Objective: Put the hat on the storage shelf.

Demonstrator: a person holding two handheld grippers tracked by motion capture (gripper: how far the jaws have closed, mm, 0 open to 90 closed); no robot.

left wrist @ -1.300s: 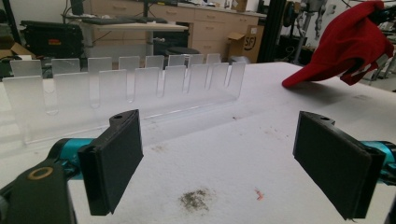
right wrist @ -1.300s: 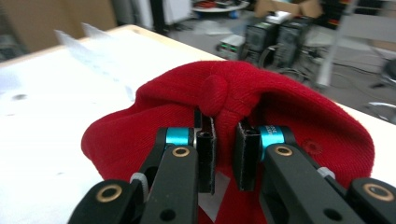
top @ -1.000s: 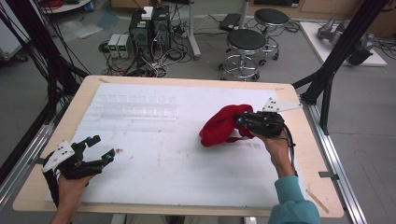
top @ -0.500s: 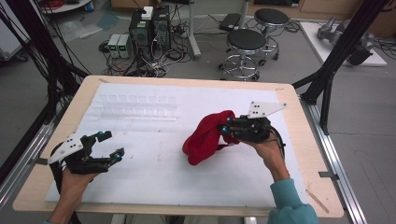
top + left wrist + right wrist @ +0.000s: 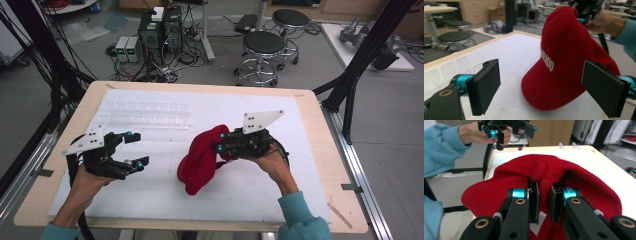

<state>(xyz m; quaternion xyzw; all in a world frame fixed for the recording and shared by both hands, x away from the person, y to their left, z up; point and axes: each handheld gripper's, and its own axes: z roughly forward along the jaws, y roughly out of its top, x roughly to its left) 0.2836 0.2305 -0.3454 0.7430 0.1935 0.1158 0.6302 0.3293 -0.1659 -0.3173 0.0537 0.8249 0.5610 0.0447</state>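
A red cap (image 5: 200,160) with white lettering hangs over the middle of the white sheet, its brim low near the surface. My right gripper (image 5: 220,142) is shut on a pinched fold of the cap's fabric (image 5: 511,180), with the jaws (image 5: 544,200) nearly together. My left gripper (image 5: 136,148) is held above the table's left side, open and bare, its jaws pointing toward the cap. In the left gripper view the cap (image 5: 564,62) lies just beyond the wide-apart pads (image 5: 486,87), apart from them.
A clear plastic rack (image 5: 145,112) lies at the back left of the white sheet (image 5: 290,200) that covers the wooden table (image 5: 320,130). Stools (image 5: 262,45) and computer boxes (image 5: 160,30) stand on the floor behind. Black frame poles (image 5: 360,65) rise at both sides.
My right gripper has carried the red cap leftward toward the table's middle. My left gripper has risen and moved inward toward the cap, still open.
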